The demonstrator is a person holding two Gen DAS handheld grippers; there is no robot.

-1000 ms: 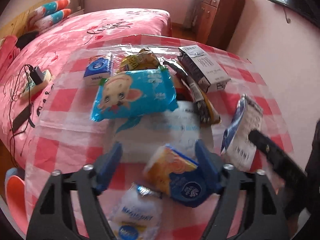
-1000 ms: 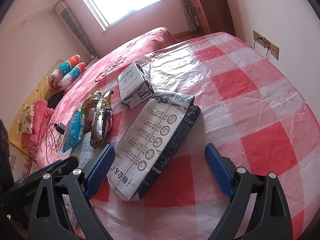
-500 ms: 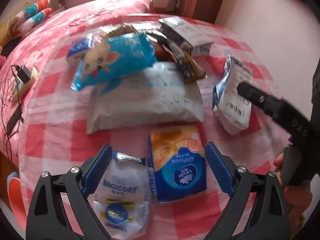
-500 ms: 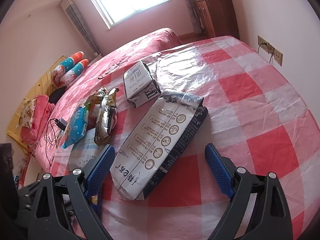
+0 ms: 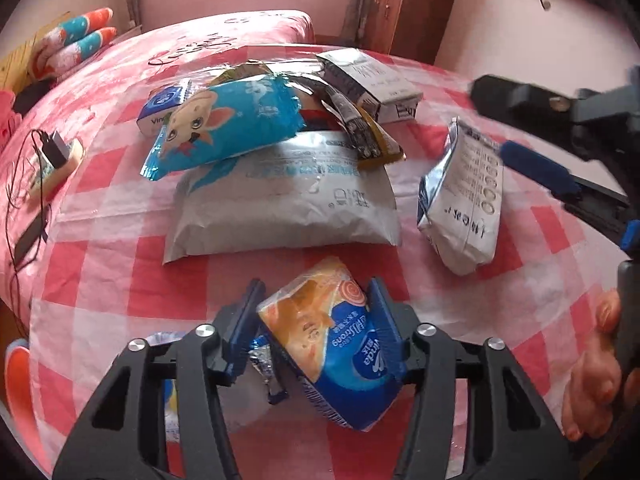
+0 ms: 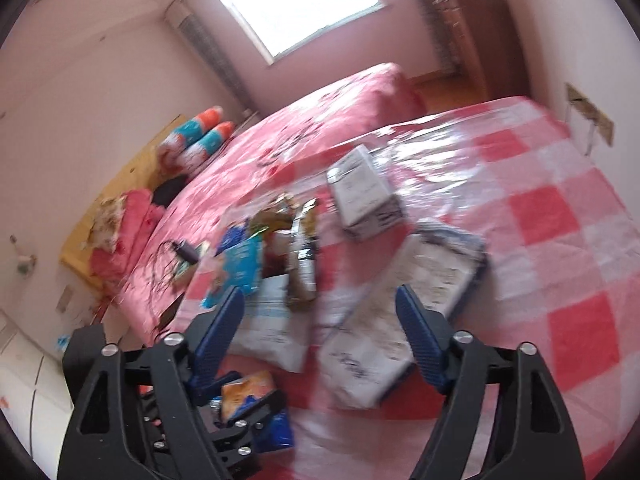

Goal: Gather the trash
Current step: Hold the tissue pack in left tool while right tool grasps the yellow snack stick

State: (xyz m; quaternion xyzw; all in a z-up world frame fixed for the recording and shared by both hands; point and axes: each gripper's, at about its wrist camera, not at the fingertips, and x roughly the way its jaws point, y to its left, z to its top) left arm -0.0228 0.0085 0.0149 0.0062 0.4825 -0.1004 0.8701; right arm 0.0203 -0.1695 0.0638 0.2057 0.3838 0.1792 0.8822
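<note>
Tissue pack [image 5: 340, 344], orange and blue with a soft plastic wrap, sits clamped between the blue pads of the left gripper [image 5: 316, 324] at the lower centre of the left wrist view, its jaws closed onto the pack's two long sides and the pack tilted up off the red-and-white checked tablecloth [image 5: 100, 272]. It looks light and squashy, so the wrap will likely dent under the pads and could slide if held only by the film; a hold across the middle of the body, as here, seems the safest. Just below left of it lies a clear snack wrapper [image 5: 248, 396], partly hidden under the gripper frame. Above, in the middle of the frame, a large grey pillow-like bag [image 5: 288, 204] lies flat, with a blue cartoon-printed bag [image 5: 224, 128] resting on its upper left edge and a dark foil wrapper [image 5: 356, 128] on its upper right edge. A white carton [image 5: 372, 80] lies at upper centre, and a white foil snack bag [image 5: 464, 196] stands tilted at the right, near the right gripper [image 6: 320, 328]. In the blurred right wrist view that gripper's jaws are apart and hold nothing, with the white foil snack bag just beyond its fingertips. These bags look empty or nearly so, light and crinkly, best pinched at a flattened edge or across a narrow part. No bin shows in either view.
</note>
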